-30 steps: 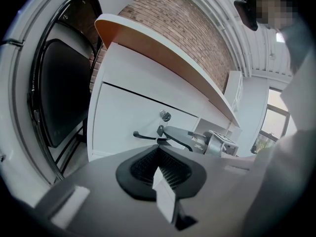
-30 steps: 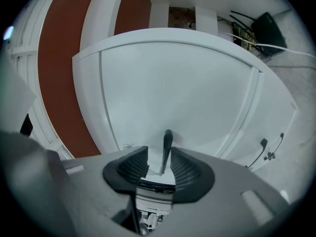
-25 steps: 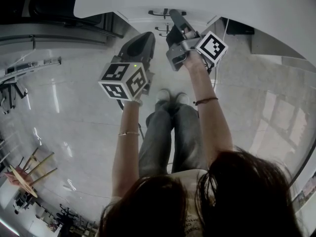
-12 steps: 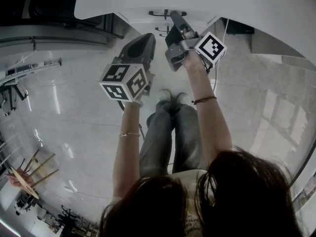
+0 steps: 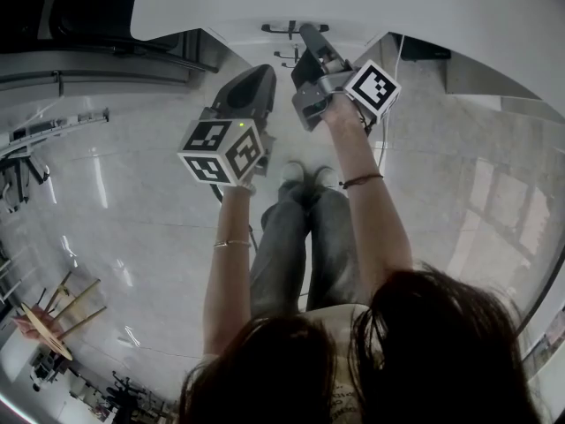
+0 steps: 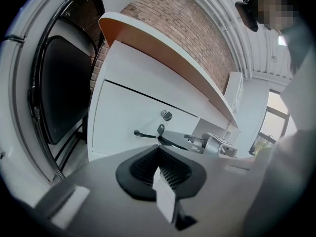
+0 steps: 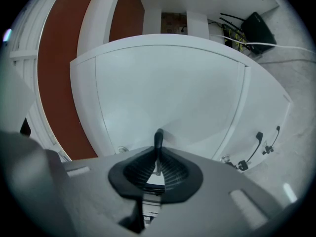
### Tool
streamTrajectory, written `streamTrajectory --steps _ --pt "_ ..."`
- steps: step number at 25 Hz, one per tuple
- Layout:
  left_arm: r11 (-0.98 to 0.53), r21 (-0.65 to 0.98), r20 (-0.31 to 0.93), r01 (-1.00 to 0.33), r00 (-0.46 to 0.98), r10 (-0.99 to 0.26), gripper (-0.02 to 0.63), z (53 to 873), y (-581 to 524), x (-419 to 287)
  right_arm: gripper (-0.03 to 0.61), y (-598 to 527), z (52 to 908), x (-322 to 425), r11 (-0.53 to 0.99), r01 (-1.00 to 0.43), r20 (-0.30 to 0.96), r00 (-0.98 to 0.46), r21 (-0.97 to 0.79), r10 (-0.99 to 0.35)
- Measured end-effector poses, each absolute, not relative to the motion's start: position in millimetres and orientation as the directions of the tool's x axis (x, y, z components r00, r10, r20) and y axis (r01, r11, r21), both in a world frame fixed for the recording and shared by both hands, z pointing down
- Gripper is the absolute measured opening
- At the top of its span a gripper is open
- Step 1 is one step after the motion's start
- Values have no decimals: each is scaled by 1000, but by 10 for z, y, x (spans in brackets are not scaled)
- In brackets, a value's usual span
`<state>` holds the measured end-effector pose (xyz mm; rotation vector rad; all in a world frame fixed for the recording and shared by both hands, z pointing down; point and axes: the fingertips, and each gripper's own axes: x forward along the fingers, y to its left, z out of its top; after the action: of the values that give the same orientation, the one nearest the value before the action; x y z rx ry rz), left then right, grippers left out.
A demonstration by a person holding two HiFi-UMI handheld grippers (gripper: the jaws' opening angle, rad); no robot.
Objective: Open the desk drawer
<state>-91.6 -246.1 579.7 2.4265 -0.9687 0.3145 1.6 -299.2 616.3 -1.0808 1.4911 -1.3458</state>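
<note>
Drawer handle (image 7: 158, 139) below overhanging desktop edge (image 6: 163, 51)

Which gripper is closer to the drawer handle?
Right. The right gripper's jaws have just been closing and now pinch the handle; the left gripper sits beside it, short of the drawer, shut on nothing.

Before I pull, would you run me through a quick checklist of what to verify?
1. Handle sits between the right tool jaws, which have just been closing onto it: ok.
2. Grip firm enough for a pull: cannot tell.
3. Drawer front flush, not yet pulled out: ok.
4. Key turned to unlocked: cannot tell.
5. Left tool shut, empty, clear of the drawer: ok.
</note>
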Motion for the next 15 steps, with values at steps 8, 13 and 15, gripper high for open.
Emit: streamTrajectory --steps 8,13,15 --pt "-624 374 388 -686 727 -566 -2 5751 -2430 -868 31 -2911 6139 0 46 -53 -29 -283 -998 -959" --pt "-625 379 392 -682 730 -559 -2 5738 -2420 -853 31 -2867 6161 -3 29 -55 -12 -282 -998 -959" --pt "-626 380 391 -681 732 -558 -2 5735 -2413 -861 31 -2846 6169 -14 27 -55 -10 -281 -998 -960"
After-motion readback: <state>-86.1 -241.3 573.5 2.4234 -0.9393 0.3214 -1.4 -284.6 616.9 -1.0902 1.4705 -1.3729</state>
